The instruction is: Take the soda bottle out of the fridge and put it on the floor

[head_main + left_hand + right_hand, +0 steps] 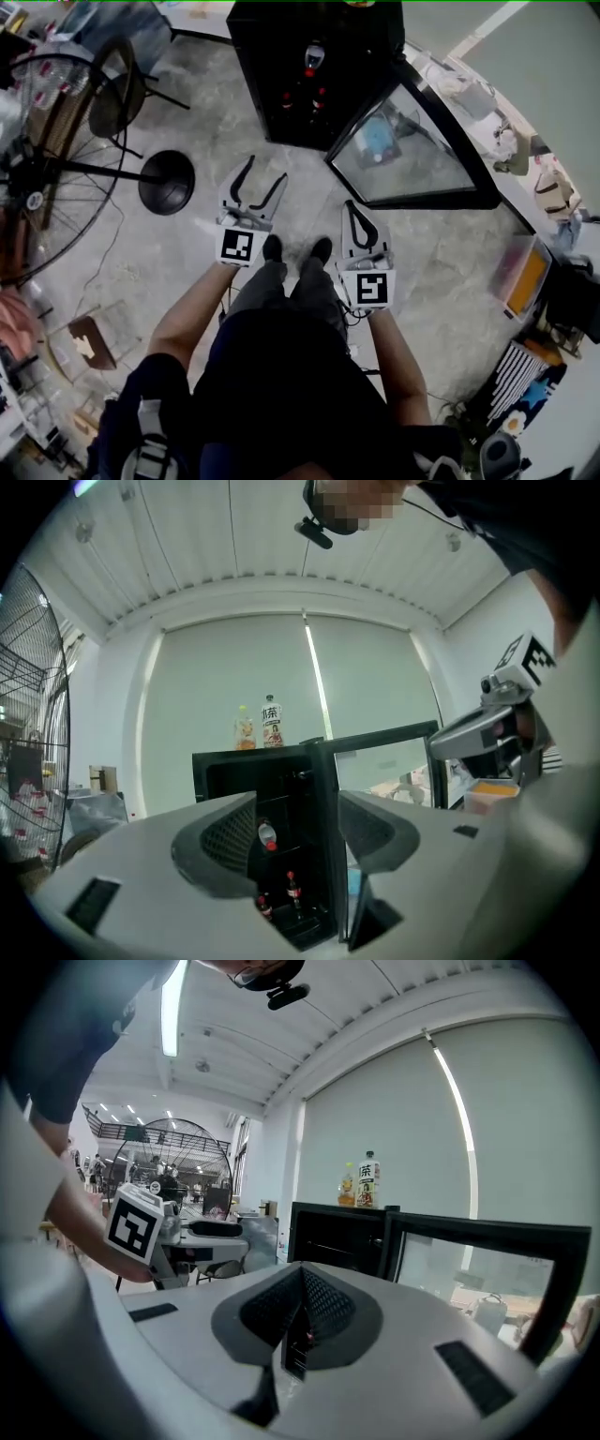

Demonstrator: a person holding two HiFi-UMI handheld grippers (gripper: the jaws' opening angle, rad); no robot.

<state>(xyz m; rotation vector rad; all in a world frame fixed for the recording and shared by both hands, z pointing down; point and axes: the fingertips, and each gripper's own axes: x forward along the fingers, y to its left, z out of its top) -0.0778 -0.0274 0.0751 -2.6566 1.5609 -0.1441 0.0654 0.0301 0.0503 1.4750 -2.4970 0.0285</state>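
Two grippers: the left gripper (pixel 268 169) and the right gripper (pixel 352 208) are held out in front of the person, short of the fridge (pixel 309 56) and touching nothing.
Left jaws: spread wide and released, with only air between them; the fridge interior shows through the gap.
Right jaws: clenched tip to tip on nothing.
Fridge: black, standing on the floor (pixel 187 253), with its glass door (pixel 412 150) swung open to the right.
Soda bottle: the soda bottle (pixel 293 890) stands upright low in the fridge, dark with a red cap. A second small bottle (pixel 263 907) is just beside it, and a tipped bottle (pixel 267 834) lies on the shelf above.
Fridge top: two drink bottles (pixel 272 722) stand there, outside the fridge.
Step in hand: probably the approach, since nothing is grasped yet.
Doing it well: bring the open left jaws in low and level, clear of the door edge. Centre them round the bottle's body below the cap and close firmly. Draw it straight out before lowering it to the floor.
Risk: the second small bottle could be knocked over.
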